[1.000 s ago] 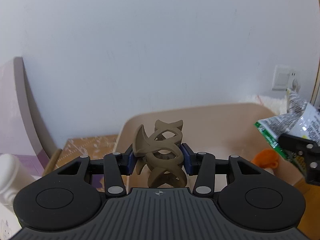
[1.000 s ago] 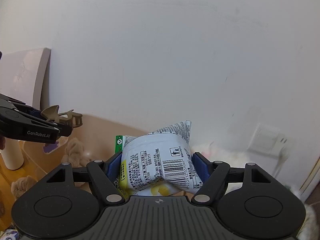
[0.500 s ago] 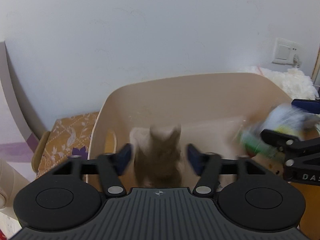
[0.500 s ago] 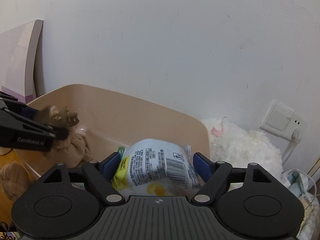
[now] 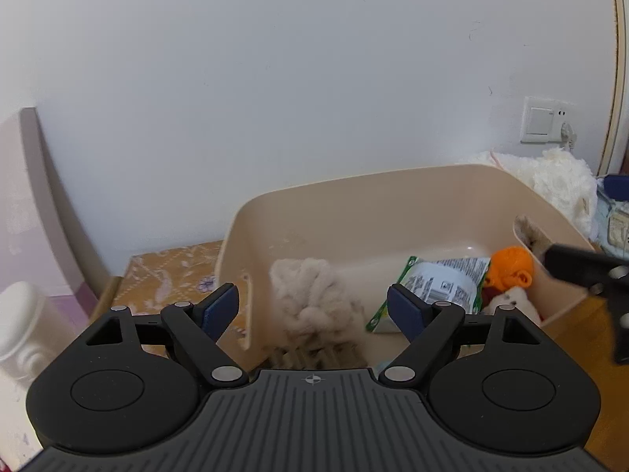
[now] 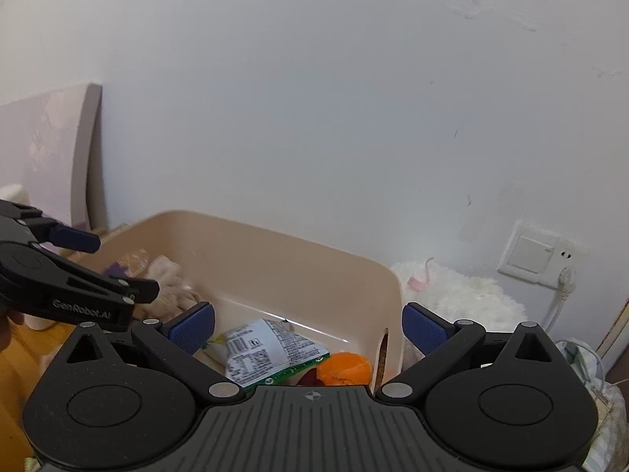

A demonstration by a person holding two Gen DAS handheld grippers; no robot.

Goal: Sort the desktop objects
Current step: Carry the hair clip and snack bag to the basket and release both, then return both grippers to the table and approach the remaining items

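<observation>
Left claw (image 5: 312, 306), jaws just opened and spread with nothing pinched, hangs over the beige bin (image 5: 354, 200); a blurred brown hair clip (image 5: 314, 354) lies directly below it, a beige plush (image 5: 310, 295) just ahead. Right claw (image 6: 308, 328), likewise just opened and empty, stands above the snack packet (image 6: 267, 350) resting in the bin, an orange toy (image 6: 346, 367) at the packet's right.

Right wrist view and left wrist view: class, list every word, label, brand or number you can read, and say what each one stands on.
"GenRobot.AI": white lettering on the side of the black left tool, seen in the right wrist view.
Small print and barcode on the white-and-green plastic snack packet lying in the beige plastic bin: too small to read.
The same packet in the left wrist view: also too blurred to read.
No other readable text.
</observation>
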